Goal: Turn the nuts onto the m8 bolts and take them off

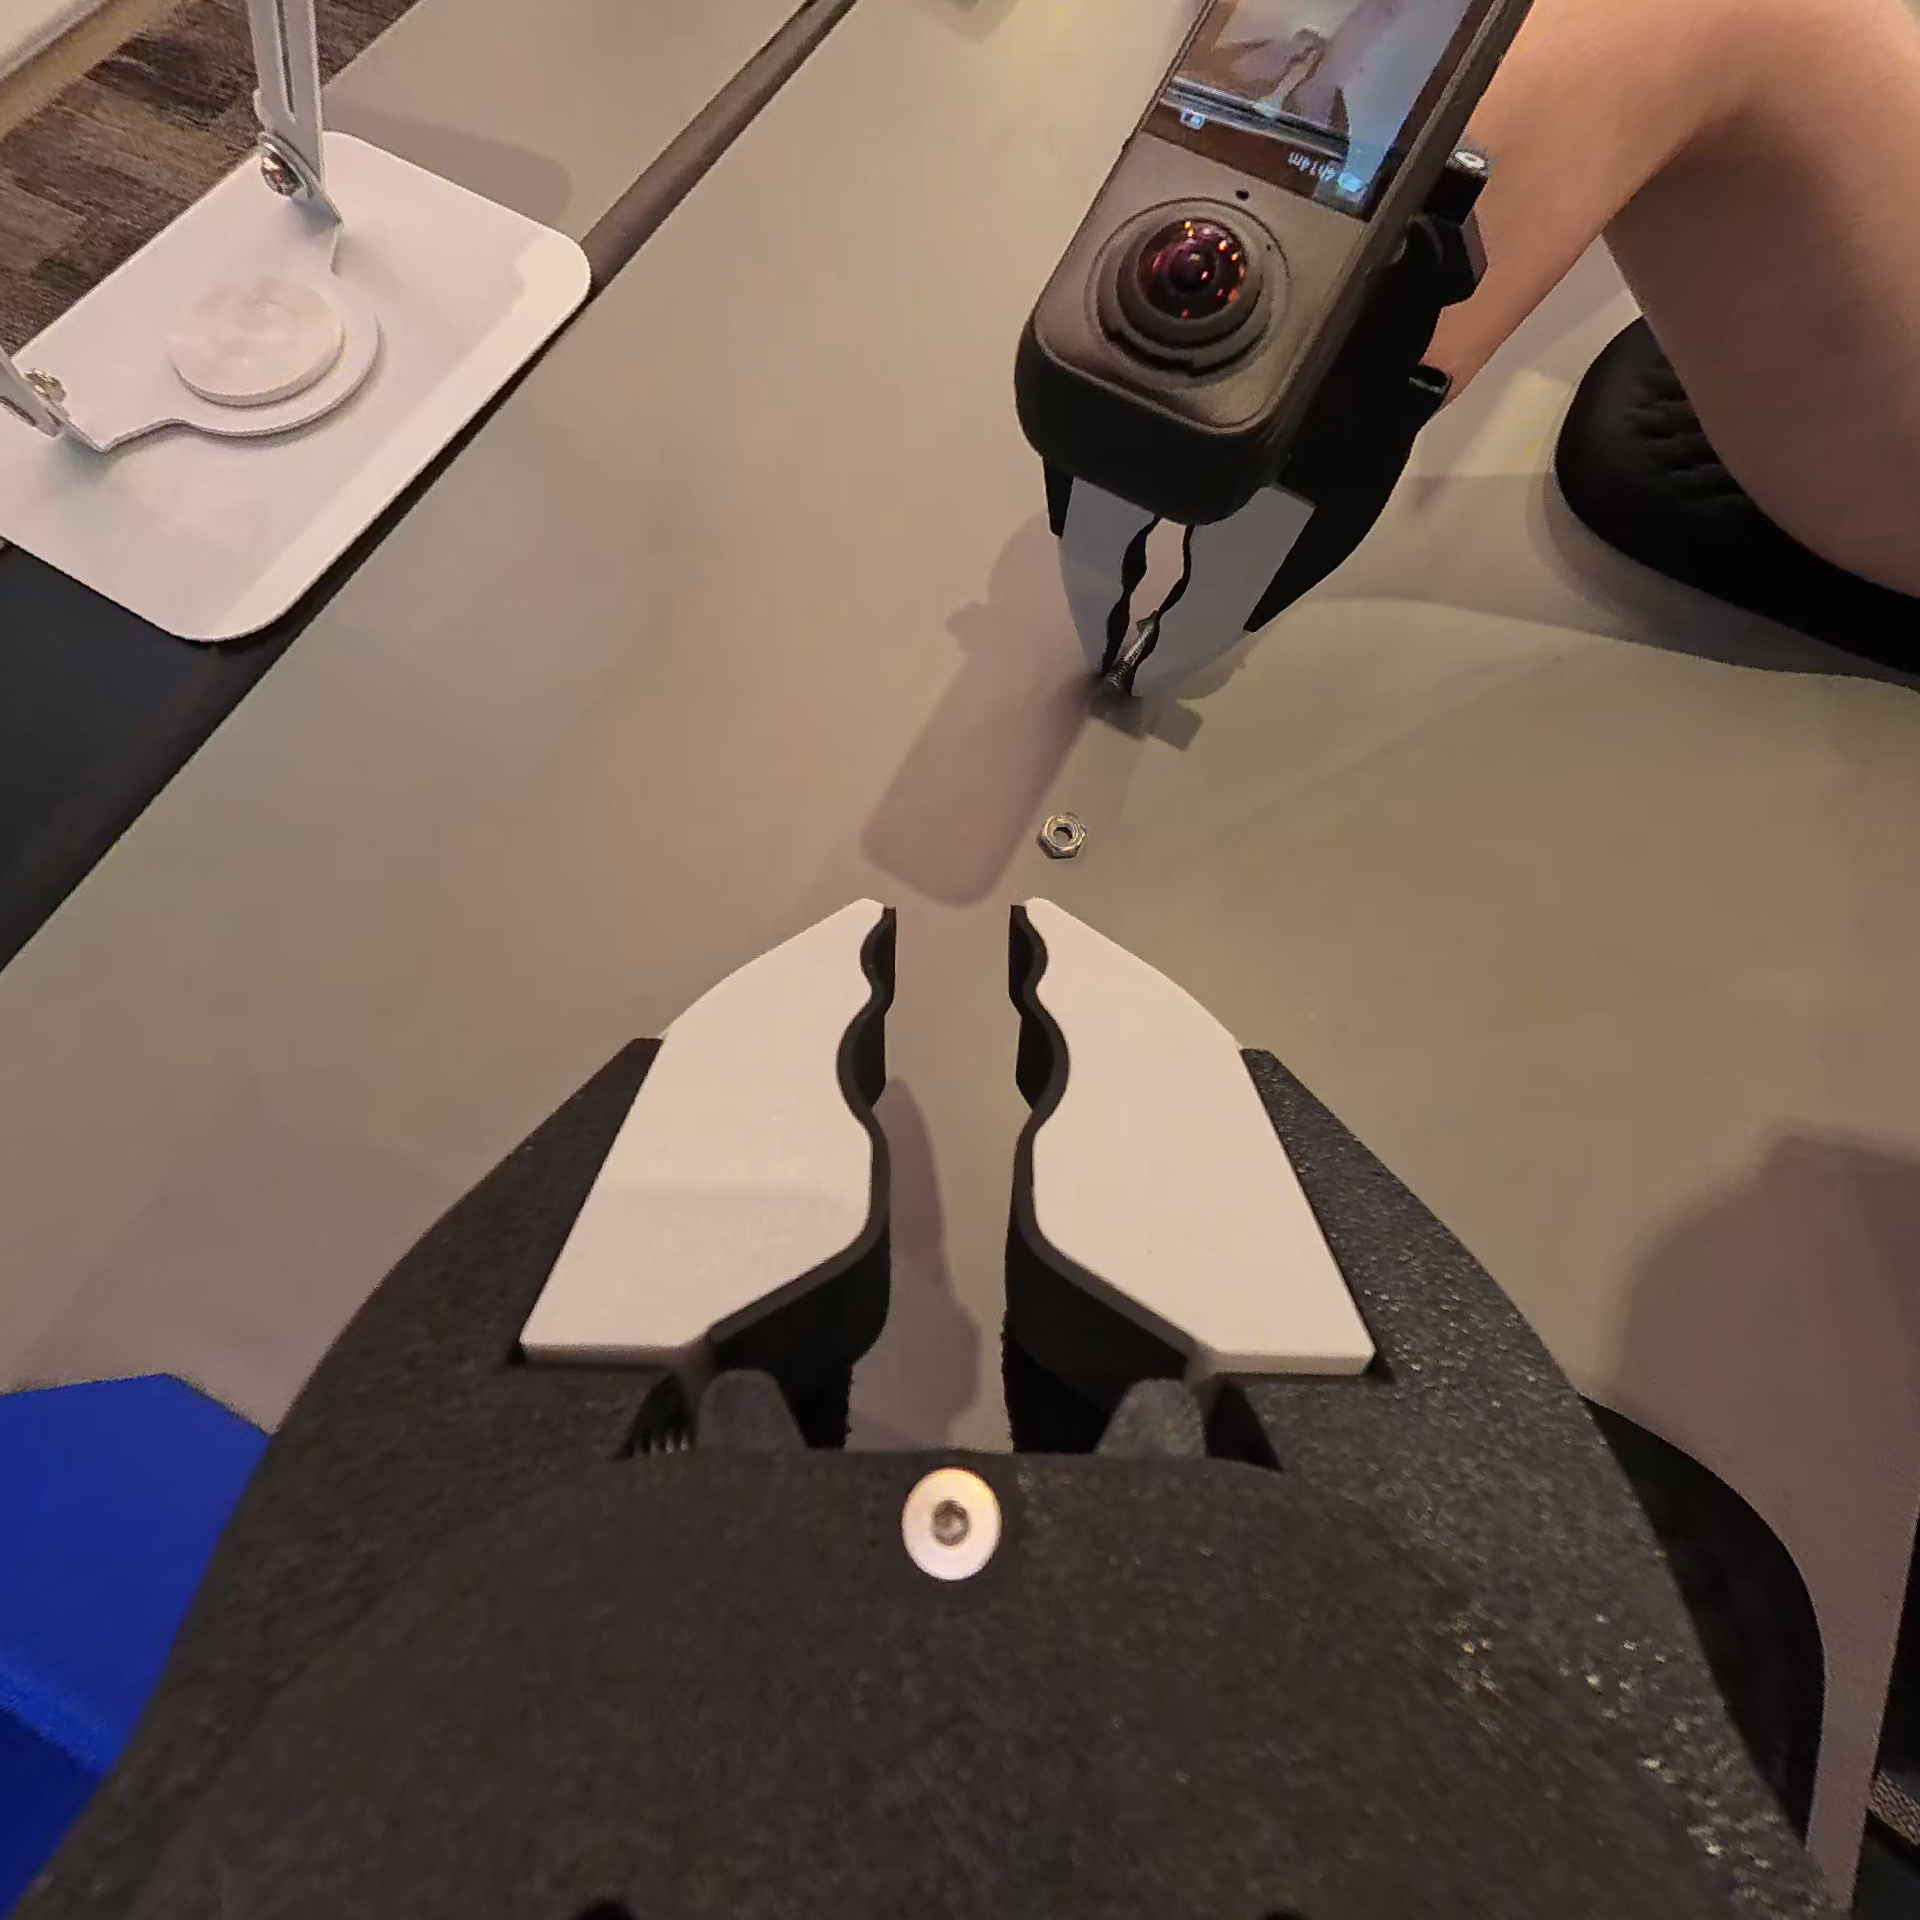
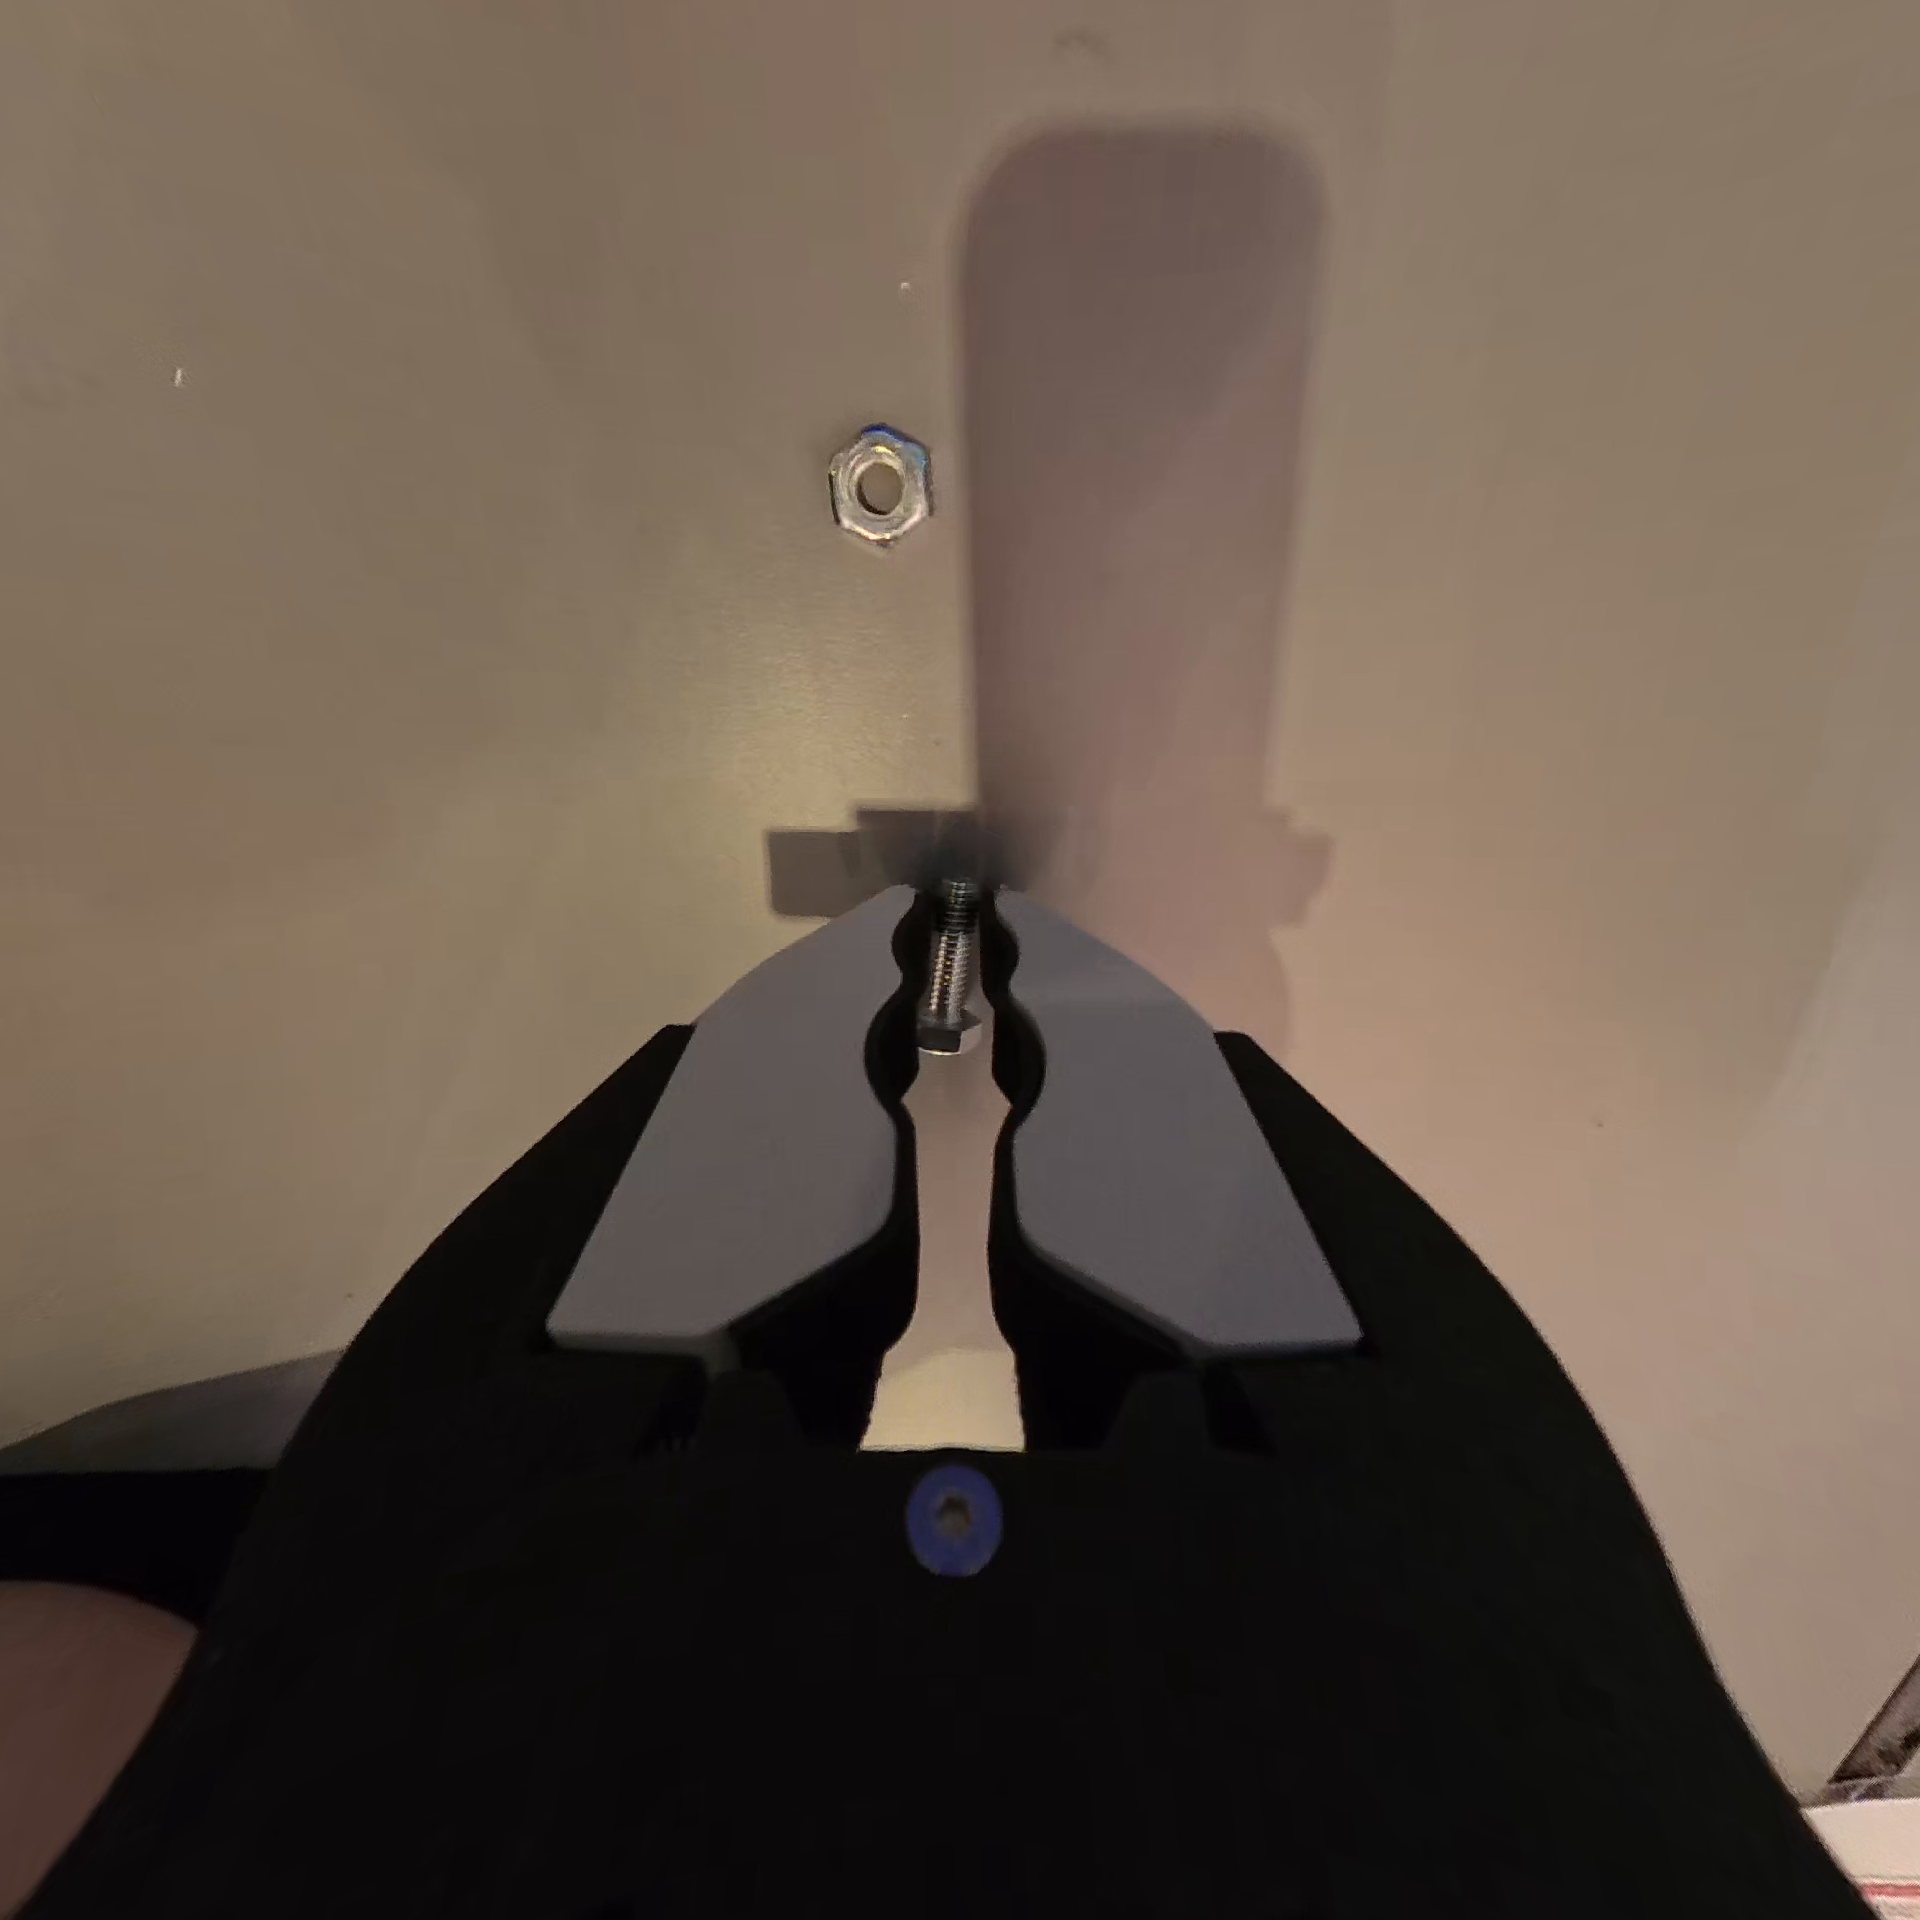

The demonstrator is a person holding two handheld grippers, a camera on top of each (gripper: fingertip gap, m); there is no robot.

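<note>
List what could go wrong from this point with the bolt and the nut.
1. The right gripper pinches the bolt along its thin threaded shank, tip near the table; it may twist or slip once the nut is pressed on.
2. The nut lies flat and low on the table, slightly off the line of the open left gripper; the jaws may skid over it or push it away.

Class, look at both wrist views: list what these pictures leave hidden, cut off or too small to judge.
- Bolt tip, right wrist view: lost in shadow at the tips of the right tongs, so contact with the table is unclear.
- Bolt in left wrist view: tiny, mostly covered by the right tongs.
- Nut thread: too small in both views.
- Blue block, left wrist view: cut off by the edge and the left tongs.
</note>
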